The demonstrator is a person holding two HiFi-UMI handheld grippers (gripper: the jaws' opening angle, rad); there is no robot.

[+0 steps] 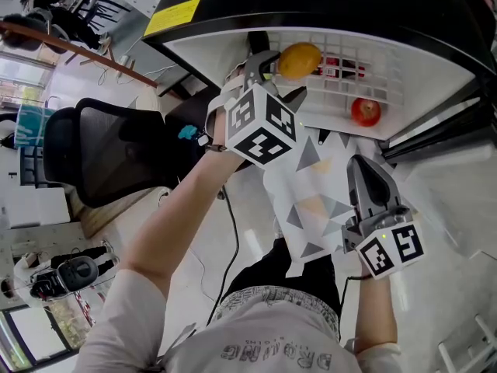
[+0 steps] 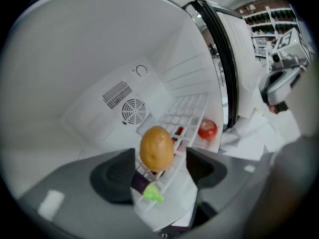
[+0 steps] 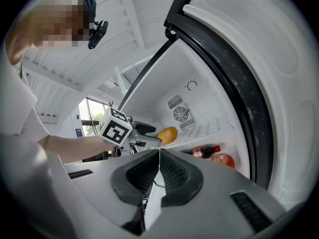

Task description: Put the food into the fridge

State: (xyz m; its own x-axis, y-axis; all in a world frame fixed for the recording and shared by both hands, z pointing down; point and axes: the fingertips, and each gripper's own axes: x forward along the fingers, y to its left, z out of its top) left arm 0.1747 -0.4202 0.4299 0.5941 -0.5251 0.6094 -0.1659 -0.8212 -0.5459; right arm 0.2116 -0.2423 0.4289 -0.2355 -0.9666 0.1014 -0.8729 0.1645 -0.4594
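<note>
The yellow fruit (image 2: 156, 148) lies on the fridge's wire shelf (image 2: 187, 111), directly between the wide-spread, non-touching jaws of the left claw (image 2: 160, 169), while the closed, empty right claw (image 3: 159, 156) hangs farther from that shelf.

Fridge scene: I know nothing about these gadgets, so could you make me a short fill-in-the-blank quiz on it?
1. The yellowish oval food rests on the white wire ____ inside the fridge.
2. The left gripper has its jaws ____, one on each side of that food.
3. The right gripper has its jaws ____, with nothing between them.
4. The round fruit beside the bottle is ____ in colour.

Missing words: shelf; open; shut; red
</note>
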